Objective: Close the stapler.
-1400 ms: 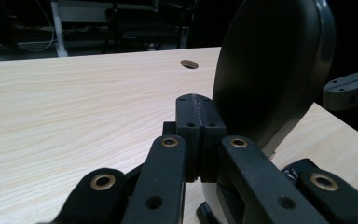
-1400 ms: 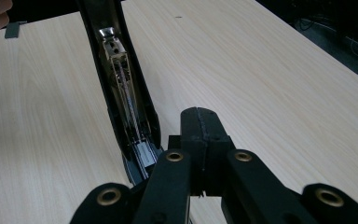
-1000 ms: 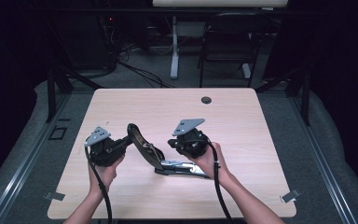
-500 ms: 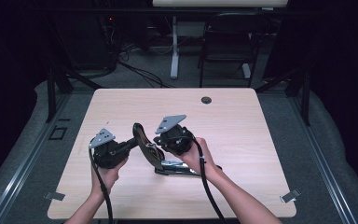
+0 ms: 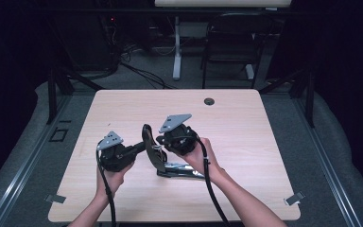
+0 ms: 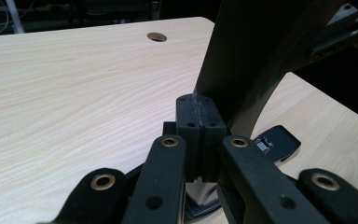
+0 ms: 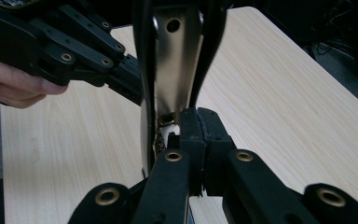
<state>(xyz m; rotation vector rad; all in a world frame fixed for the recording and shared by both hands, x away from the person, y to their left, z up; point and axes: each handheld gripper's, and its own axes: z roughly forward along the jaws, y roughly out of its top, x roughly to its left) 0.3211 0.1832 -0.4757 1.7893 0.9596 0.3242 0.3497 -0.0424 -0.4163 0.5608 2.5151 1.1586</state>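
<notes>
from the high view, a person's two hands work at the near middle of a pale wooden table [image 5: 246,123]. the left gripper [image 5: 139,148] and the right gripper [image 5: 160,140] meet from either side at a stapler [image 5: 170,168] lying open there: its chrome base rests flat on the table just below the right hand, while its black top arm stands tilted up between the two grippers. a small round hole [image 5: 209,101] sits in the table near the far edge, well apart from the work. beyond the table, a chair [image 5: 229,52] and cables stand in the dark.

in the left gripper view, the left gripper [image 6: 200,114] is clenched, its pads pressed together (nothing shows between them), with the tips against the lower edge of the stapler's [image 6: 247,60] raised black arm. part of the base lies on the table just behind. the hole [image 6: 157,36] shows far off.

in the right gripper view, the right gripper [image 7: 199,126] is likewise clenched on nothing, tips touching the inside of the stapler [image 7: 175,60] near its hinge, where the chrome channel rises. the left gripper [image 7: 133,84] comes in from the upper left and touches the stapler's black edge, fingers [image 7: 14,86] of the left hand behind it.
</notes>
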